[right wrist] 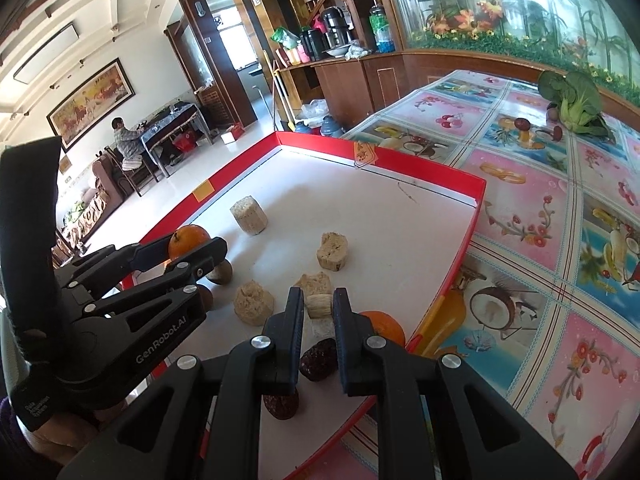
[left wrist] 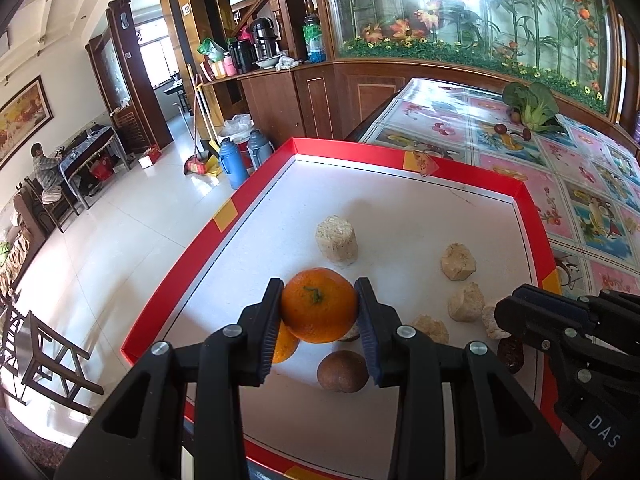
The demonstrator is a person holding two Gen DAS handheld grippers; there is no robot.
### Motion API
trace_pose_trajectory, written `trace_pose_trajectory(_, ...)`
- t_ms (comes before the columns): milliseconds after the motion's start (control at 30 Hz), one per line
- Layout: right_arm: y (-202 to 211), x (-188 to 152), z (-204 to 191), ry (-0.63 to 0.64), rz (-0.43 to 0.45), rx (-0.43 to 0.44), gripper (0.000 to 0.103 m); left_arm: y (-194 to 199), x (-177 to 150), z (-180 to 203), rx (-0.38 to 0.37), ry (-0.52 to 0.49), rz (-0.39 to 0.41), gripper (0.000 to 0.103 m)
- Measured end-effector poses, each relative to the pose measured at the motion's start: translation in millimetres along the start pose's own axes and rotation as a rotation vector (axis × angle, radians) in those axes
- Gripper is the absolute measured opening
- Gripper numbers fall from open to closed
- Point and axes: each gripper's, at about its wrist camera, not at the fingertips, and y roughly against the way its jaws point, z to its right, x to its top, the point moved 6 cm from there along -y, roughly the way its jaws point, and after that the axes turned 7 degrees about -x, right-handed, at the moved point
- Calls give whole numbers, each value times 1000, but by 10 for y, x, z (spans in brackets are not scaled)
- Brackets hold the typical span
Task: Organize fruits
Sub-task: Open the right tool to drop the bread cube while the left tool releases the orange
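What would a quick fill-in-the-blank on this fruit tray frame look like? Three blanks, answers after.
1. The left gripper is shut on an ____.
2. The fruits and pale puffed cakes lie in a white tray with a ____ rim.
3. The leafy green vegetable lies on the ____, outside the tray.

Missing words: orange; red; tablecloth

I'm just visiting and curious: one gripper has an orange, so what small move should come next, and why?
Probably lift the orange slightly: the left hand-held gripper is clamped on it, and it sits atop another orange in the red tray, so raising it clears the fruit underneath.
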Motion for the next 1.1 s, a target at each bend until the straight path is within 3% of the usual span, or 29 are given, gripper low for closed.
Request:
trace_pose_trajectory(67,20,17,28,-13,2,8,17,-6,-1,1,-1,2,-1,39)
trace_pose_trajectory(133,53,43,79,-35,18,12,27,-13,-7,7,-8,3,-5,43)
trace_pose_trajectory(200,109,79,146,-55,54,-7,36,-5,-5,31,-6,0,-1,52)
trace_pose_trajectory(367,231,175,319,-100,137,-47,42,91,43,48,-2,7,44,68)
trace_pose_trajectory(433,233,201,390,-120,150,-71,50,149,74,42,-2,15,68,75)
trace_pose_trajectory(700,263,230,665,-187,178,-176,52,402,150,26,-14,44,146,98)
trace_pose_trajectory(800,321,235,734,-197,208,-216,54,494,159,18,-27,59,164,103)
trace_pose_trajectory(1100,635,268,756,-189,355,-306,61,793,148,5,-1,73,210,103)
